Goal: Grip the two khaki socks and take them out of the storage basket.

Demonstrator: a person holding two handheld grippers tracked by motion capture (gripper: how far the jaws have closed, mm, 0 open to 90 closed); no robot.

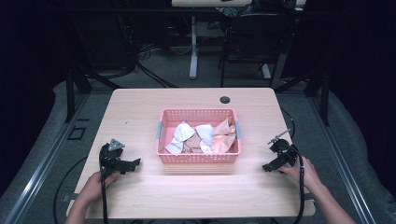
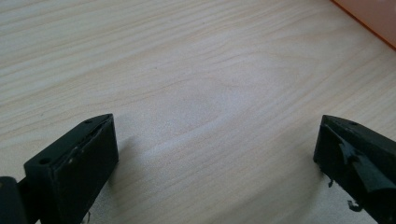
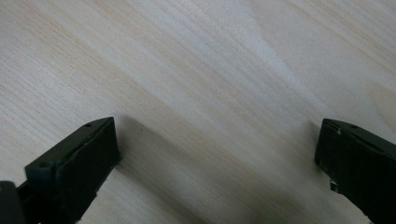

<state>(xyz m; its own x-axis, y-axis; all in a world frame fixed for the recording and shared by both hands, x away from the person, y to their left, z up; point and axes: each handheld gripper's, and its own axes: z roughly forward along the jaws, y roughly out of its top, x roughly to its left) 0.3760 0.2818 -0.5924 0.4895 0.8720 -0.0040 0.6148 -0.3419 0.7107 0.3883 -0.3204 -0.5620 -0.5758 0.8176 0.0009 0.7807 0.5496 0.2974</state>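
I had both claws parked low over the tabletop [image 1: 140, 200], one on each side of the pink basket [image 1: 199, 157]. The left claw [image 1: 127, 165] was spread wide with nothing between its jaws, and the right claw [image 1: 272, 164] was likewise released and empty. The cloths [image 1: 204, 136], white and peach pieces crumpled together, lay heaped inside the basket at the middle of the tabletop, well apart from either claw.

The risk I judged most likely was snagging. The cloths overlapped, so a pinch on one fold could drag a neighbour out with it, or lift the light basket and skate it across the smooth wood. A reach coming in low from the side could also knock the basket wall instead of clearing the rim.

Much was hard to read. I couldn't count the cloths or tell where one ended and the next began, and whatever lay under the heap was covered. In the left claw's view an orange-pink corner of the basket [image 2: 373, 18] cut off at the frame edge. The right claw's view gave me bare wood grain [image 3: 201, 93] between the jaws.
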